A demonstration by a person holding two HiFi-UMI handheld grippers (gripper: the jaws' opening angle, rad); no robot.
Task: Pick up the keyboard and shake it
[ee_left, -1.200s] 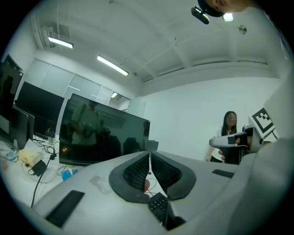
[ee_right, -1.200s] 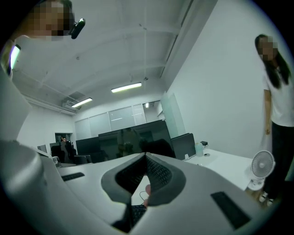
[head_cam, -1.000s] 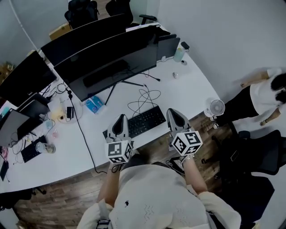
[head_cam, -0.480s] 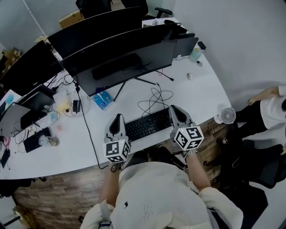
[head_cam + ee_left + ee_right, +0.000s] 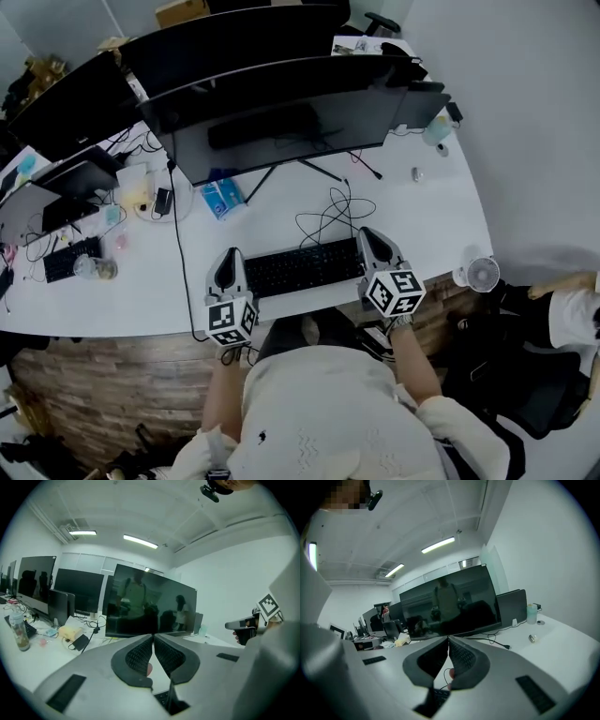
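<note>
Approach step: both grippers closed and empty at the keyboard's two ends.
Your left gripper [image 5: 153, 635] has its jaws pressed together on nothing, and so does your right gripper [image 5: 448, 640]. Each sits at one end of the keyboard [image 5: 302, 266], which lies flat, keys up, near the front edge of the tabletop [image 5: 422, 211]. Its long axis runs across you from gripper to gripper, with the right end slightly farther away and the cable [image 5: 328, 211] trailing back toward the monitor [image 5: 281, 122]. Next, I judge, you must open both sets of jaws and clamp the ends before lifting.
</note>
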